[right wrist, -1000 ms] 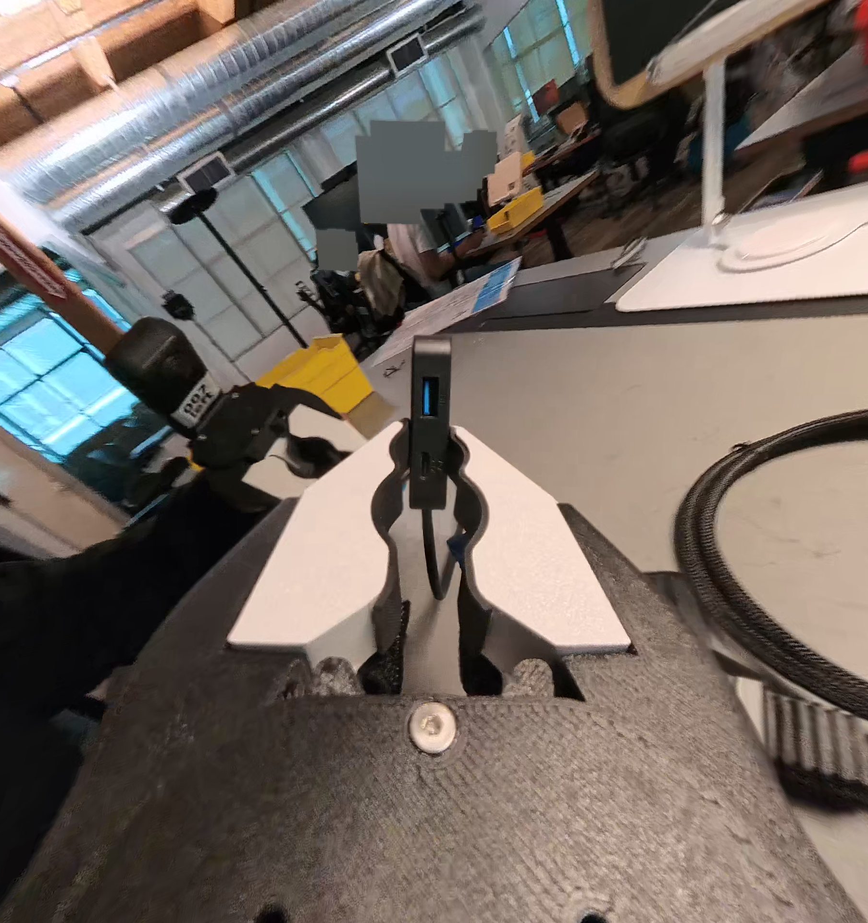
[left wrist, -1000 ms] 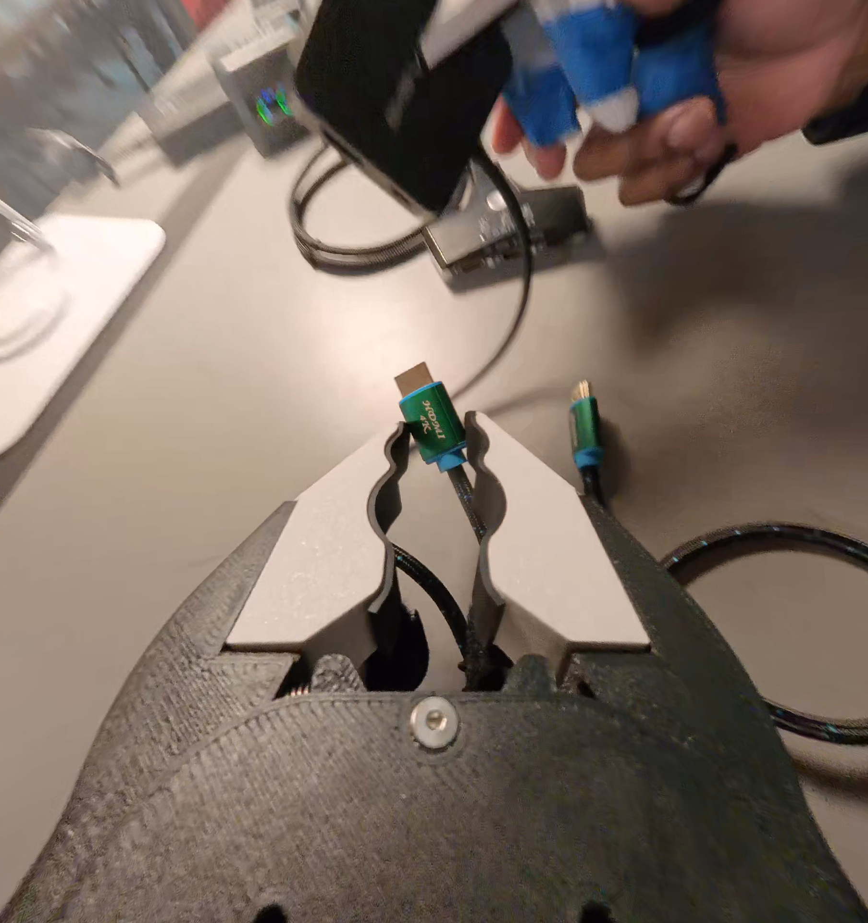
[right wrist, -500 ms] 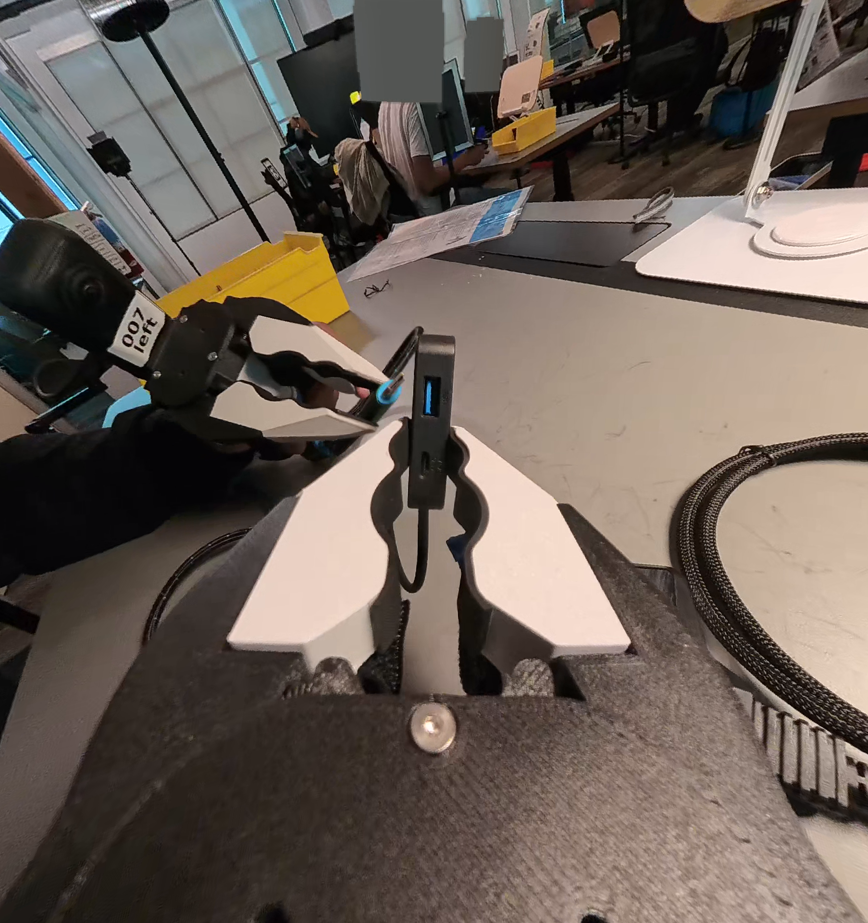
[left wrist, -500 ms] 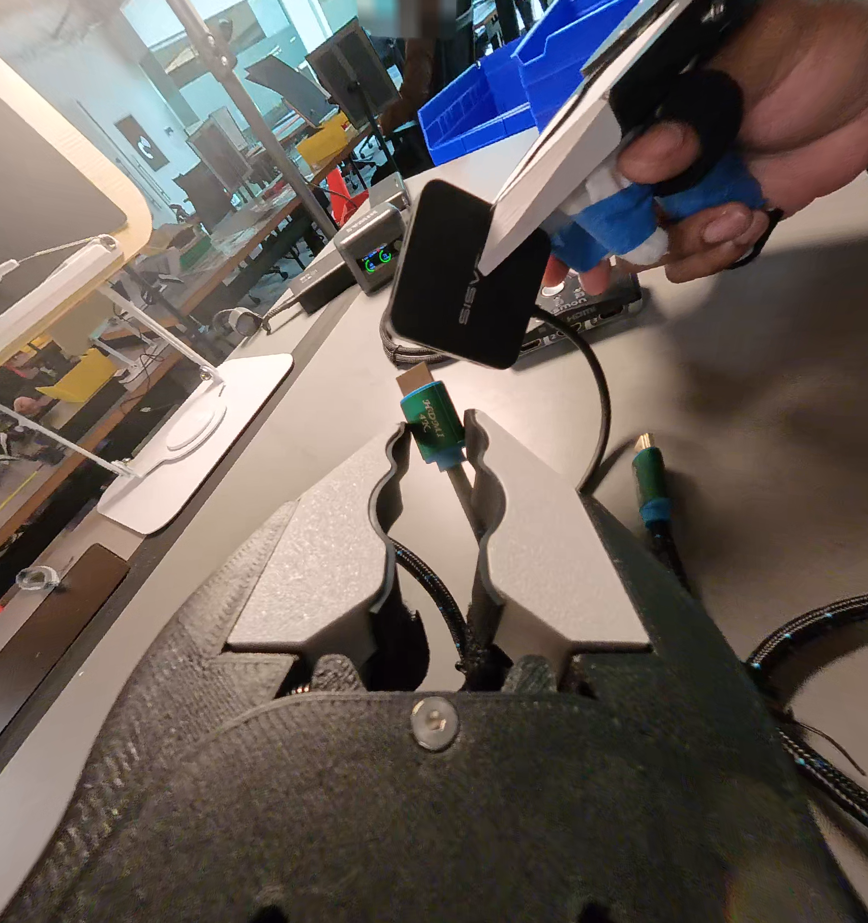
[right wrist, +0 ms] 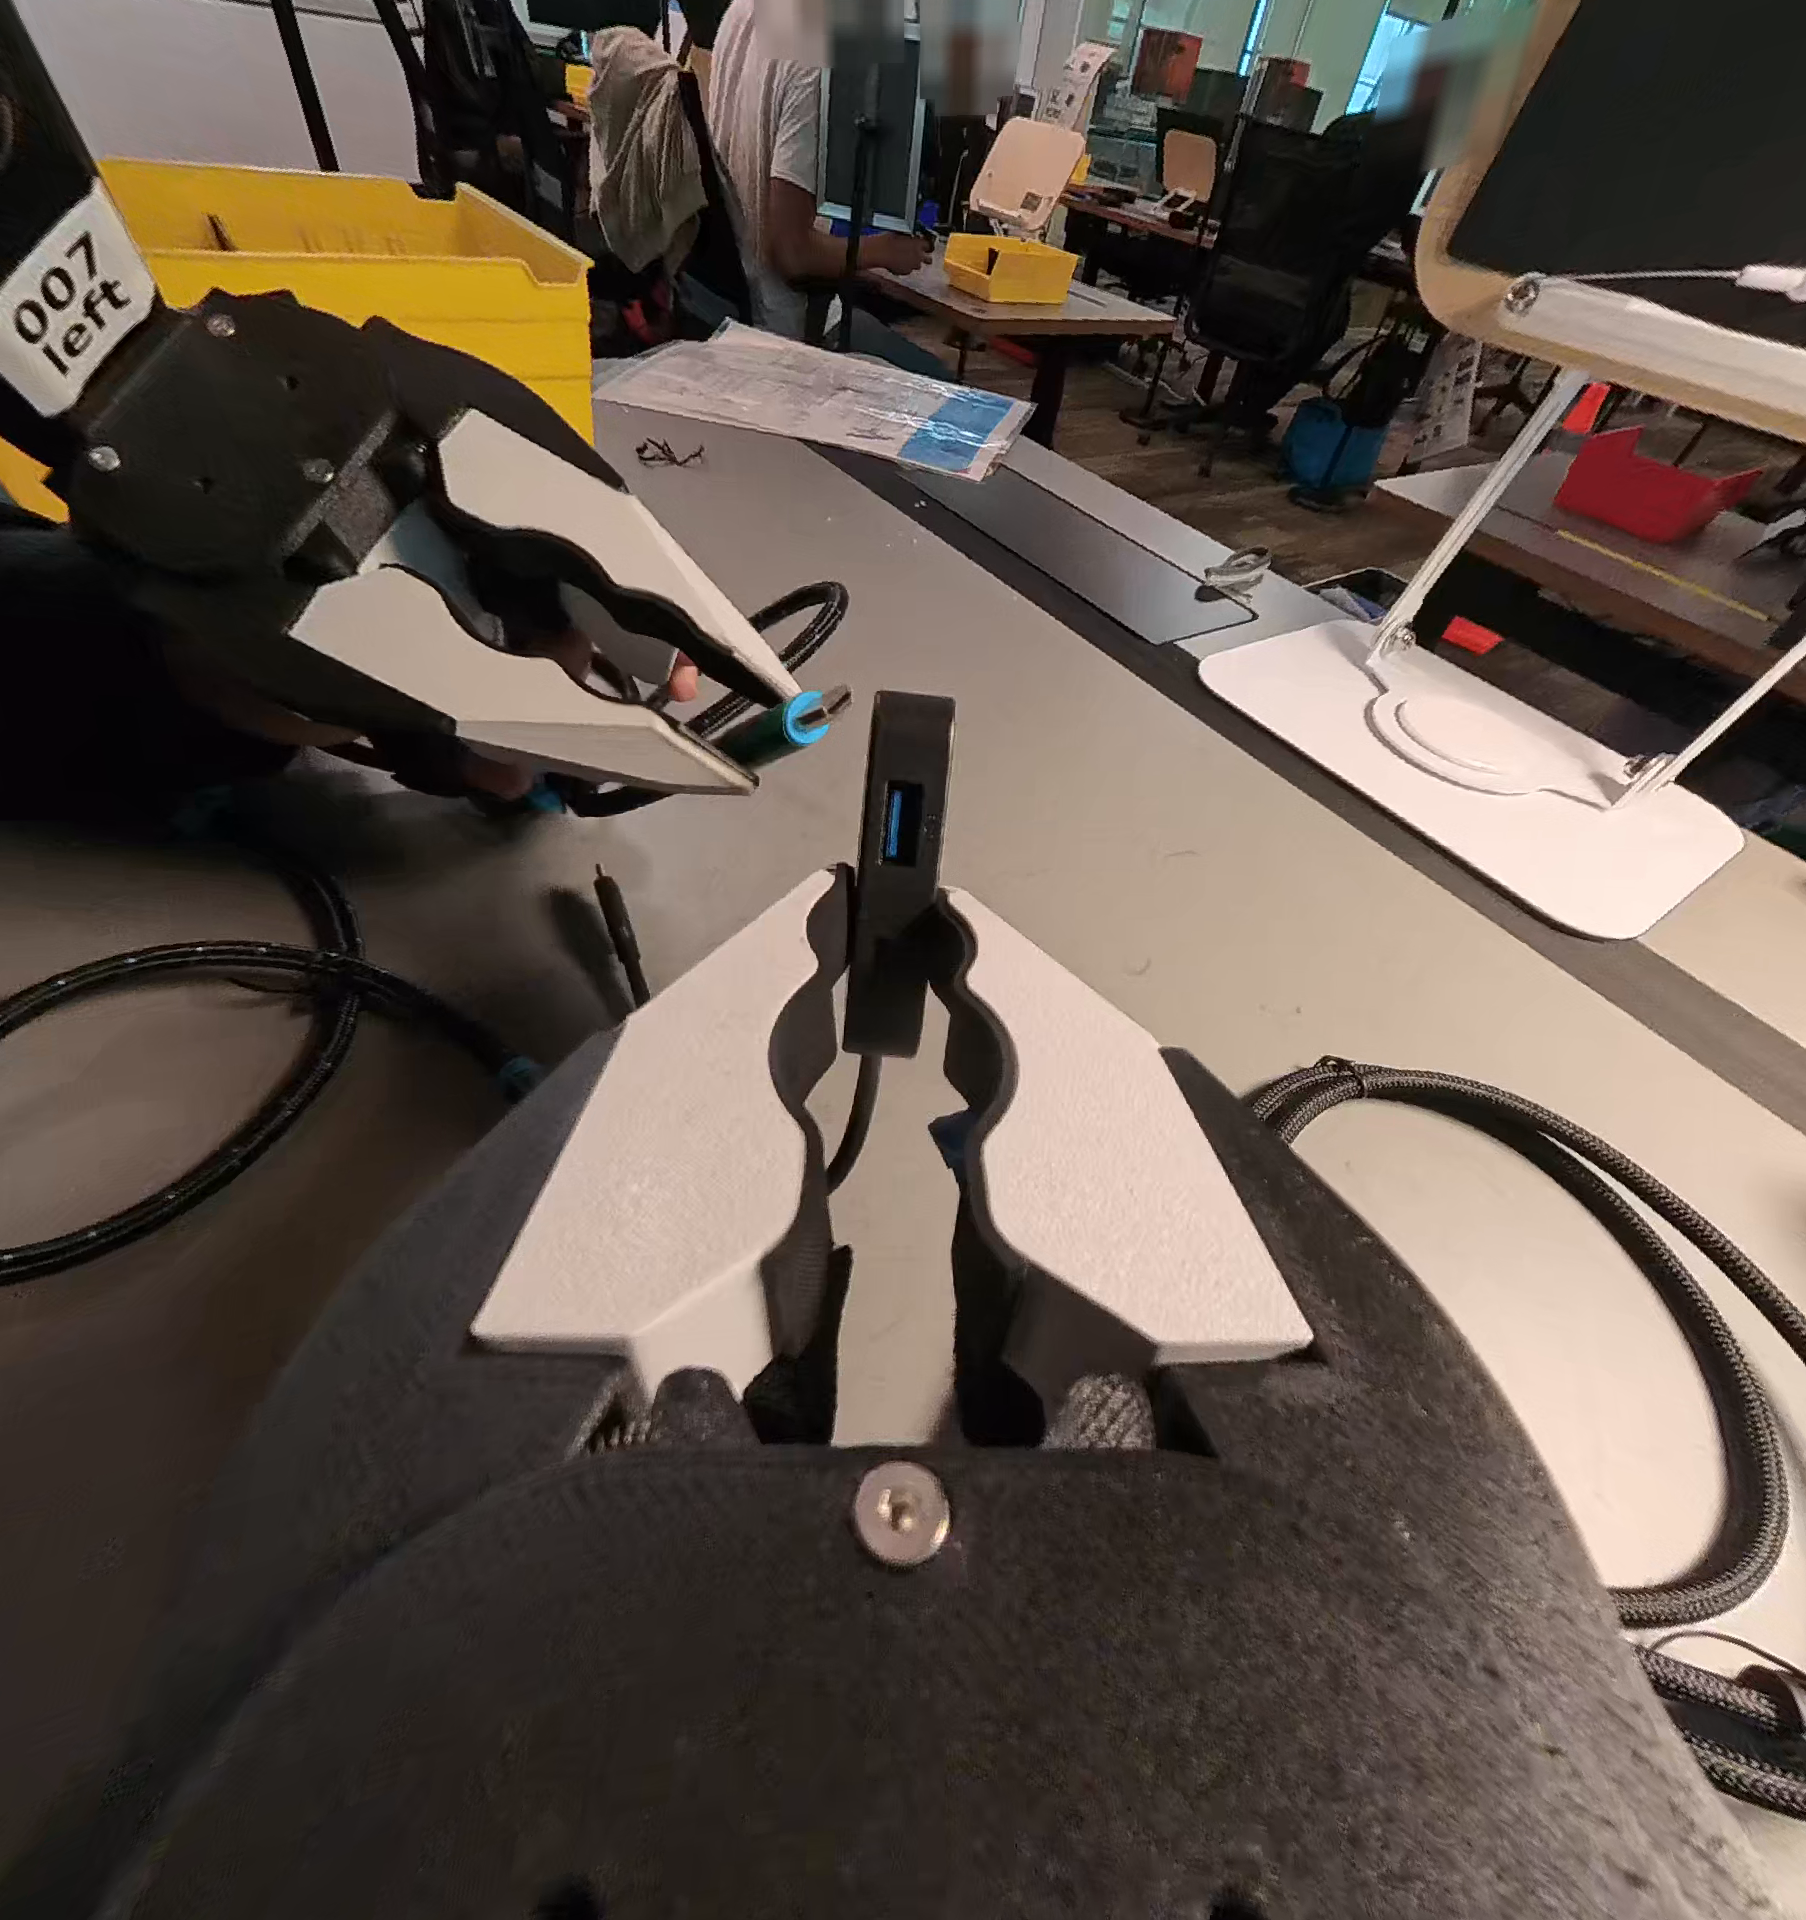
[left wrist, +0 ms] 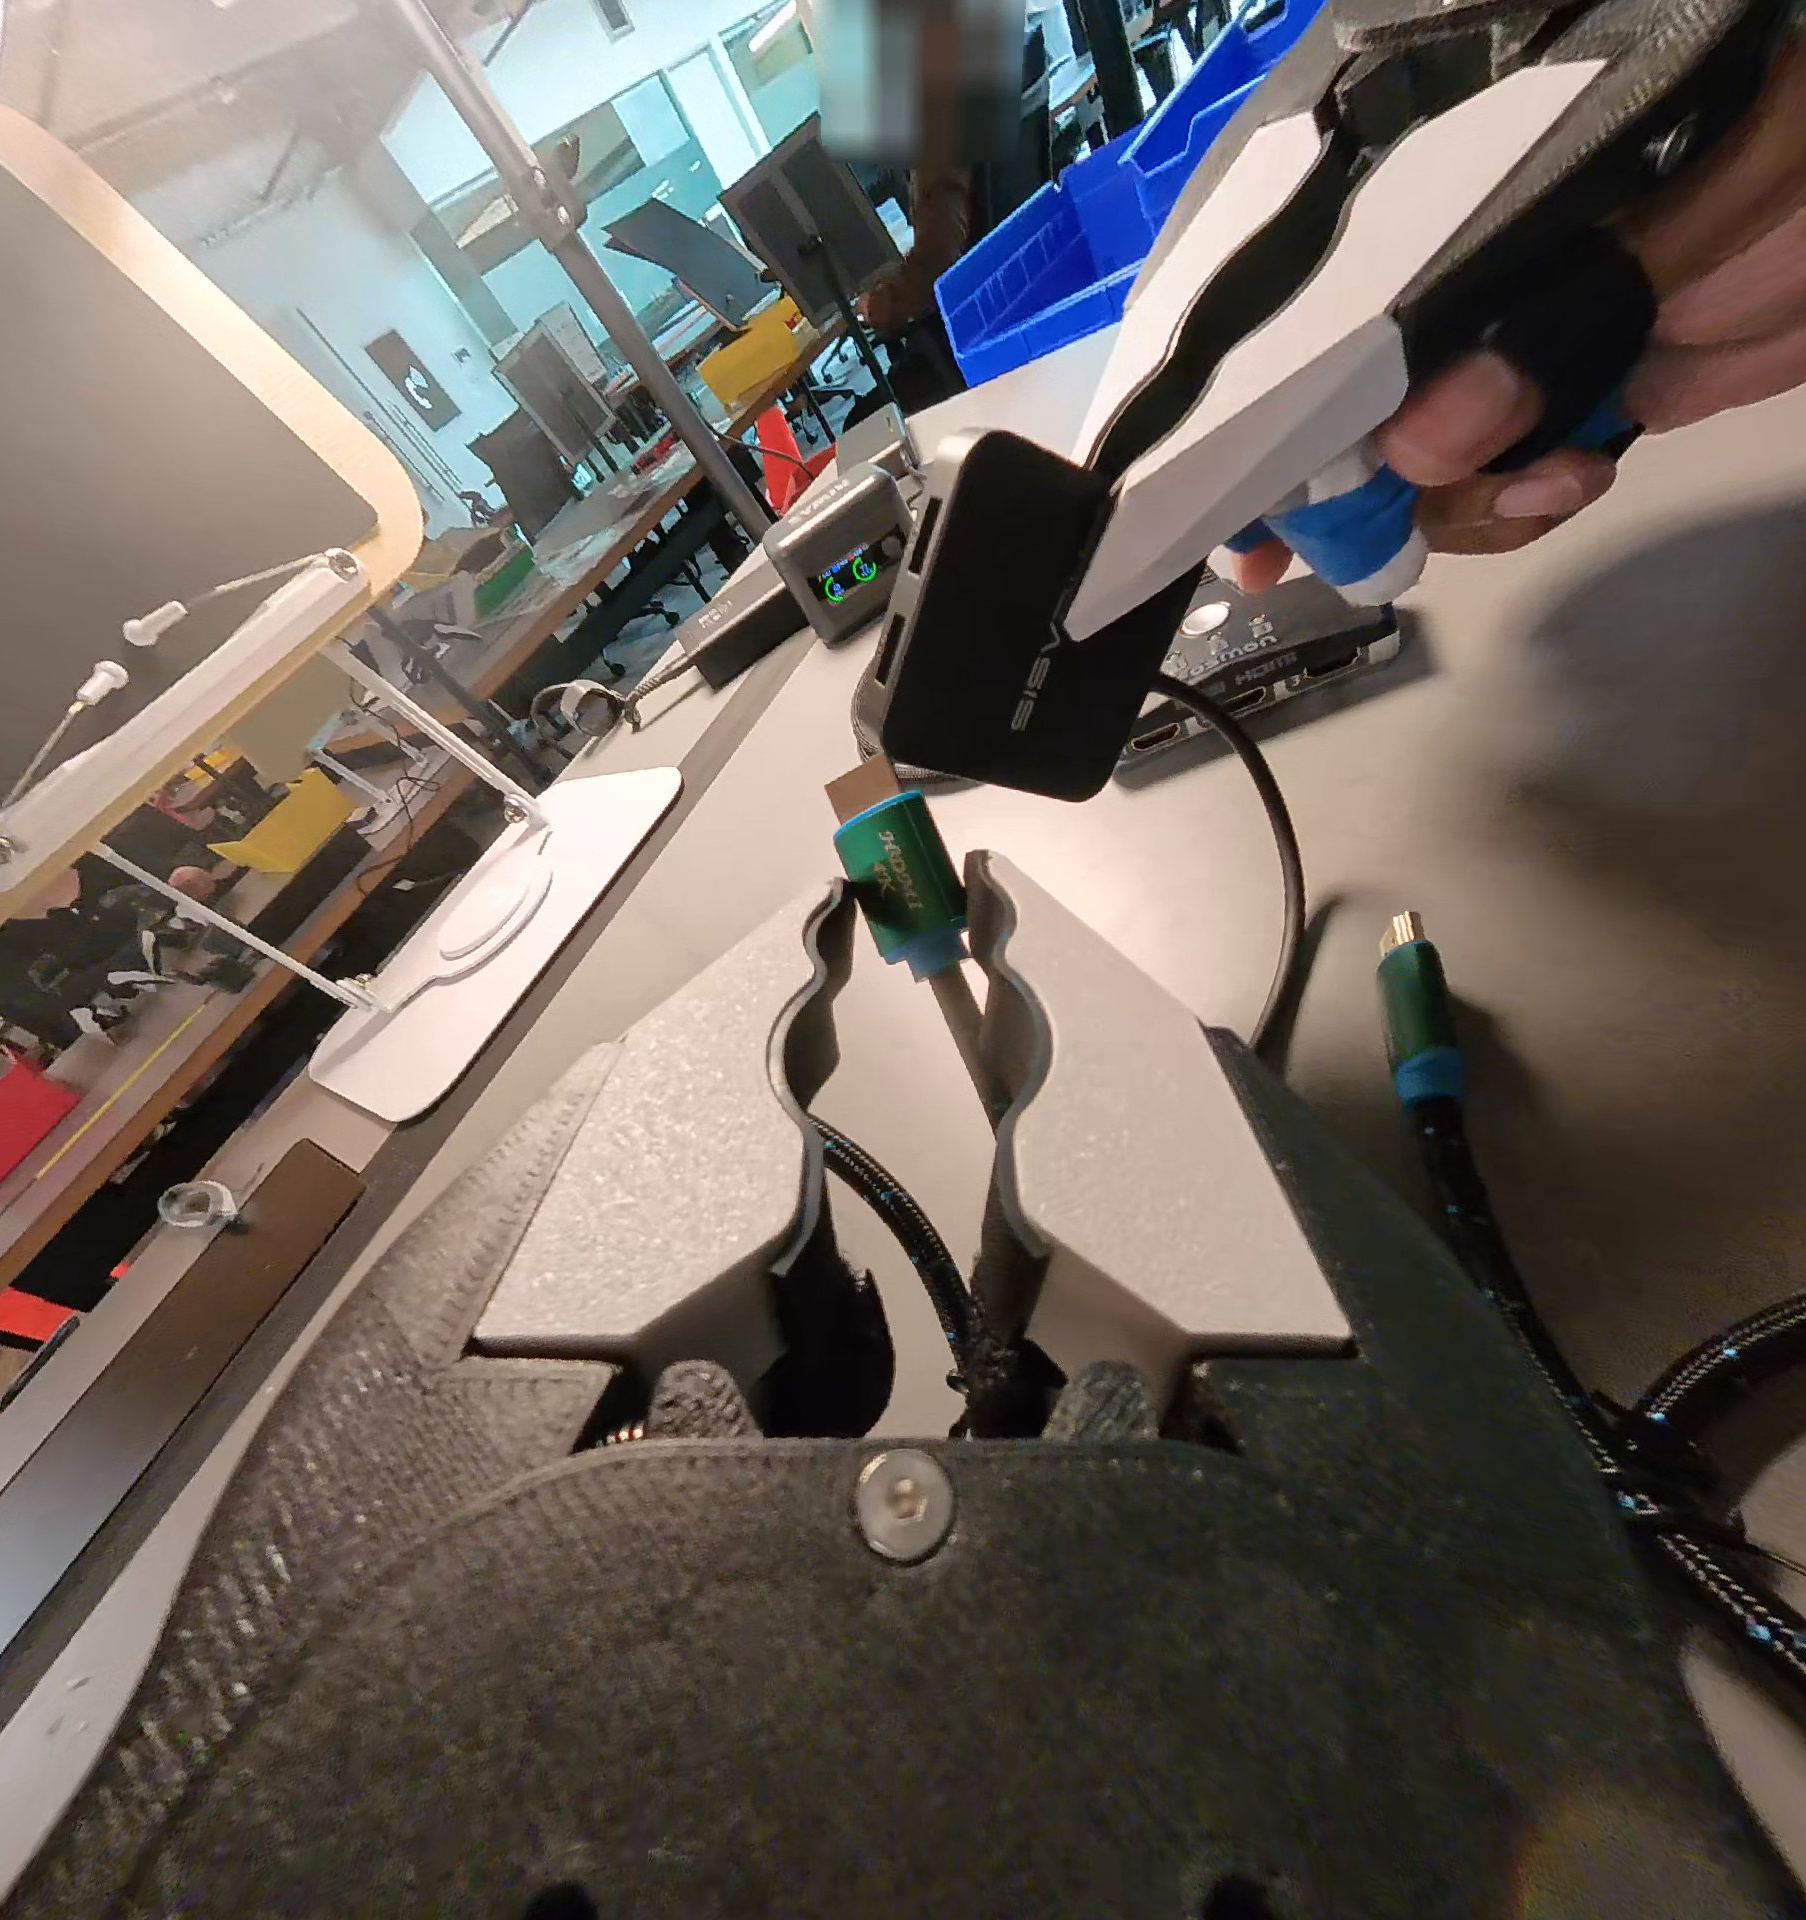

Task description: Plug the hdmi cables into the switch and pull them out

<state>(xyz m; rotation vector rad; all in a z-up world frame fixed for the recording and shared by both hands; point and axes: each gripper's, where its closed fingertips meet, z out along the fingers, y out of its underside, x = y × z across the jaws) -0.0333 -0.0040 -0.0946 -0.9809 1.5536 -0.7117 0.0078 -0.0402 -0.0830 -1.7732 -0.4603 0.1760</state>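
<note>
Green plug [left wrist: 897, 883]: pinched between the left gripper [left wrist: 904, 878] fingertips, metal tip just short of the black switch [left wrist: 1013, 649]
Right gripper [right wrist: 894, 894]: clamped on the switch edge-on, held above the grey table [right wrist: 1138, 831]
Second plug [left wrist: 1413, 1003]: lying loose on the table
Far side: white stand base [right wrist: 1470, 748]

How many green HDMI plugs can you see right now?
2. One green plug is clamped in the left tool, its metal tip just short of the black adapter. The second plug lies loose on the table, right of that tool. Others may be hidden.
</note>
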